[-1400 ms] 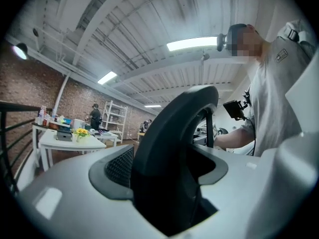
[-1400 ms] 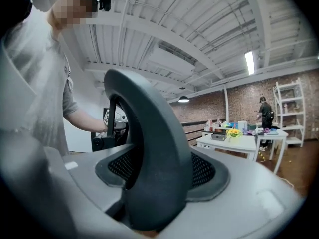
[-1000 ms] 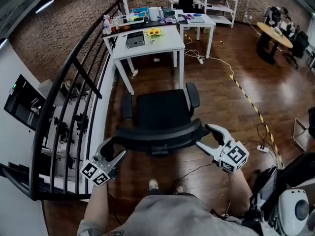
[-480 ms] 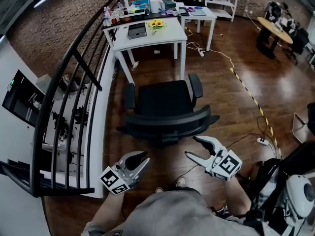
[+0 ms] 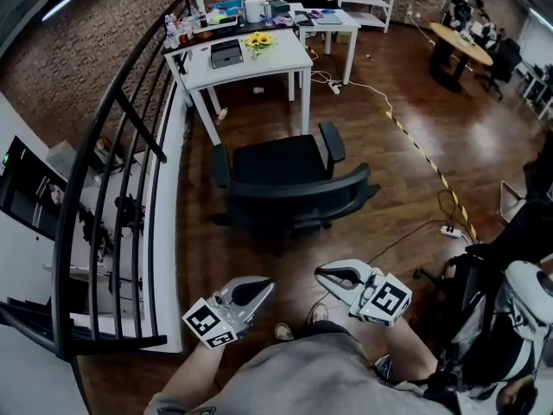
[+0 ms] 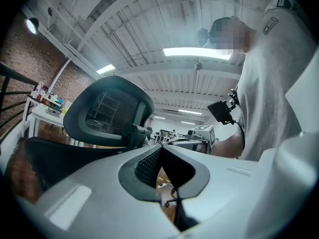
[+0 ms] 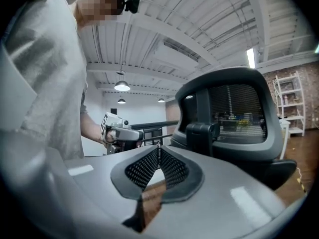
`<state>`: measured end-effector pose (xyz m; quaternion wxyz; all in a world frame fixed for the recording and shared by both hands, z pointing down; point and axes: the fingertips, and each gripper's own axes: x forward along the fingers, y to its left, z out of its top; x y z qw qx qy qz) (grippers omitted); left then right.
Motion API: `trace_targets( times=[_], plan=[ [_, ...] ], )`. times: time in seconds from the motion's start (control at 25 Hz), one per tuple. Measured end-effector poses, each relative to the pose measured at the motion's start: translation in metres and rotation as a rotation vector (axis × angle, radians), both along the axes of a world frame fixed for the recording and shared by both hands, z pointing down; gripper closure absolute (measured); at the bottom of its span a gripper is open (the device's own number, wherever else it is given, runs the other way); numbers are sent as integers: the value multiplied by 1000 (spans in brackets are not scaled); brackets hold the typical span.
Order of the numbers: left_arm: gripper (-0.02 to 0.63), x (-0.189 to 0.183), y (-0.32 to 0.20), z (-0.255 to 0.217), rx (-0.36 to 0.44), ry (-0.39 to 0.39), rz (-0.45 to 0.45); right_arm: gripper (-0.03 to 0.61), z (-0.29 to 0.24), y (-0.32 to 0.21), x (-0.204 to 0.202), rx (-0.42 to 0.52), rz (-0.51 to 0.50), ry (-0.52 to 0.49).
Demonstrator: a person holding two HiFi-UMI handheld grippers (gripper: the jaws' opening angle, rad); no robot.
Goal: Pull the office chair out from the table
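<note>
The black office chair [image 5: 294, 188] stands on the wood floor, clear of the white table [image 5: 259, 66], its backrest toward me. My left gripper [image 5: 262, 290] hangs low in front of me, a good way short of the backrest, shut and empty. My right gripper [image 5: 322, 275] is beside it, its jaws closing with the tips meeting and nothing between them. The left gripper view shows the shut left gripper [image 6: 160, 147] with the chair back [image 6: 112, 111] beyond it. In the right gripper view, the right gripper [image 7: 158, 147] is in front of the chair back [image 7: 234, 114].
A black railing [image 5: 112, 145] runs along the left. Yellow-black floor tape [image 5: 415, 145], a cable and a power strip [image 5: 449, 230] lie to the right. Dark bags and gear [image 5: 510, 309] sit at my right. My shoes [image 5: 283, 330] are just behind the grippers.
Both grippers have left the two ends of the chair's backrest, drawn back toward me and closed from wide open. The chair stands farther from me in the view.
</note>
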<state>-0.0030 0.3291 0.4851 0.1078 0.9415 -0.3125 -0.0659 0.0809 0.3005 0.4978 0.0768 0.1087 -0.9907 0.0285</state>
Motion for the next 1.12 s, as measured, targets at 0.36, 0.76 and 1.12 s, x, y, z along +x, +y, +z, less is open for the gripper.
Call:
trace_targets(
  times=[0.36, 0.76, 1.12],
  plan=[
    [612, 46, 35, 5, -16, -9, 16, 572, 6, 47, 12, -7, -109, 10],
    [612, 132, 80, 27, -87, -2, 31, 572, 29, 110, 67, -78, -279, 58],
    [612, 168, 109, 50, -154, -8, 54, 572, 53, 148, 86, -144, -331, 59]
  ],
)
